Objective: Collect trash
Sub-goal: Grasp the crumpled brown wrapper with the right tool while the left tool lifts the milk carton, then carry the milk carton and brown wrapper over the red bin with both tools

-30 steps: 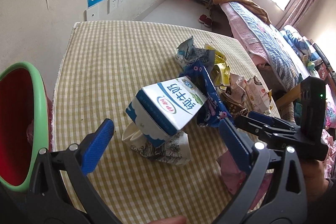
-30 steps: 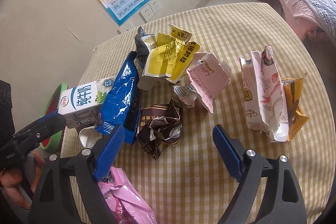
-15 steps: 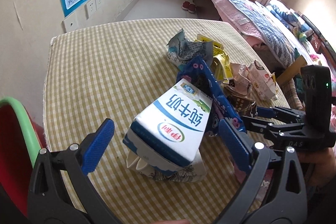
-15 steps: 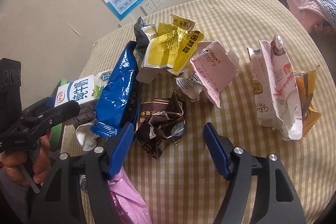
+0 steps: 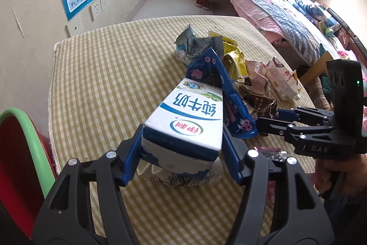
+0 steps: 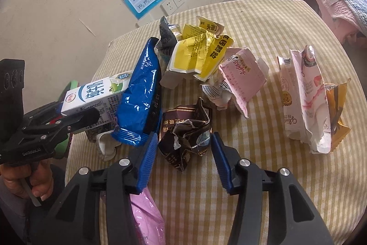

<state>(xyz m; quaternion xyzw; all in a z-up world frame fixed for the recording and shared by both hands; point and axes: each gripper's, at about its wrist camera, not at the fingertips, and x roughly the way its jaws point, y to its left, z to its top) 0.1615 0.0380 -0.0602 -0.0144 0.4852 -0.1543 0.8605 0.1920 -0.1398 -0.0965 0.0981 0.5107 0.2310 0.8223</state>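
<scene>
Milk carton (image 5: 183, 128) squeezed by closing left tool (image 5: 181, 153); brown wrapper (image 6: 185, 130) between closing right tool (image 6: 183, 153), contact unclear.

1. The far-left desk (image 5: 110, 75) is bare checked cloth, open to a gripper.
2. Wrappers crowd the middle: blue bag (image 6: 142, 93), yellow packets (image 6: 197, 54), pink packet (image 6: 243, 77).
3. A bin (image 5: 25, 153) stands just beside the desk's left edge.
4. Bare cloth separates the pink packet from the white bag (image 6: 305, 102).
</scene>
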